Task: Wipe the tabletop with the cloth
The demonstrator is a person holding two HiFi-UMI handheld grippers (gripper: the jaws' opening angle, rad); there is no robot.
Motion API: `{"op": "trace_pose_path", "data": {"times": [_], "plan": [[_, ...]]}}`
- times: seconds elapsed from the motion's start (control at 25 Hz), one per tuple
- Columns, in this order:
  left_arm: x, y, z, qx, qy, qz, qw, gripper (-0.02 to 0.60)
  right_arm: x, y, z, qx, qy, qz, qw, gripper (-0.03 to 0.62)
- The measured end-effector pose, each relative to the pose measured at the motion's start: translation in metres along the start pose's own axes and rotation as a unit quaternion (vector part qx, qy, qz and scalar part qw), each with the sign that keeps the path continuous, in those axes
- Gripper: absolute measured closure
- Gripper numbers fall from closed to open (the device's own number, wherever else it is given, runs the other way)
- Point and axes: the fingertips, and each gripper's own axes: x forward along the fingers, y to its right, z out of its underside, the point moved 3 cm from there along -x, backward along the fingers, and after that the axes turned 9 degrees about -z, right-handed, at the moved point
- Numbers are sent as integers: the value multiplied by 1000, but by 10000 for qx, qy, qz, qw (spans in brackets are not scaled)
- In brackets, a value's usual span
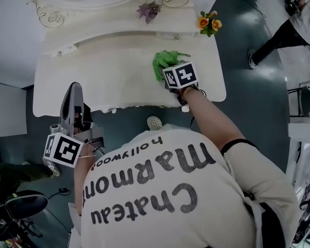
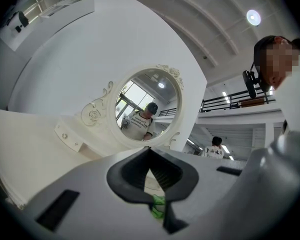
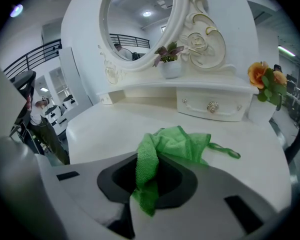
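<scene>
White tabletop (image 1: 103,71), right tool (image 3: 149,160) clamping green cloth (image 3: 179,144), left tool (image 2: 150,155) closed, shirt (image 1: 160,190) "Chateau Marmont Hollywood"

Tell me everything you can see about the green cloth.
The green cloth looks like soft, nubby microfibre with a stitched hem and a thin loop trailing off one corner. It is crumpled, not spread flat. One fold is pinched in the right gripper, shut on it; the rest lies bunched on the cream tabletop.
</scene>
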Motion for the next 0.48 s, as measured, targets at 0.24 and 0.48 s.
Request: {"op": "trace_pose_path", "data": {"times": [0.24, 0.48], "plan": [[14, 13, 12, -41, -108, 177, 9998, 574, -19, 18, 11, 131, 89, 118, 9998, 517], [26, 24, 17, -47, -158, 355, 9992, 574, -36, 33, 22, 340, 193, 224, 9990, 517]]}}
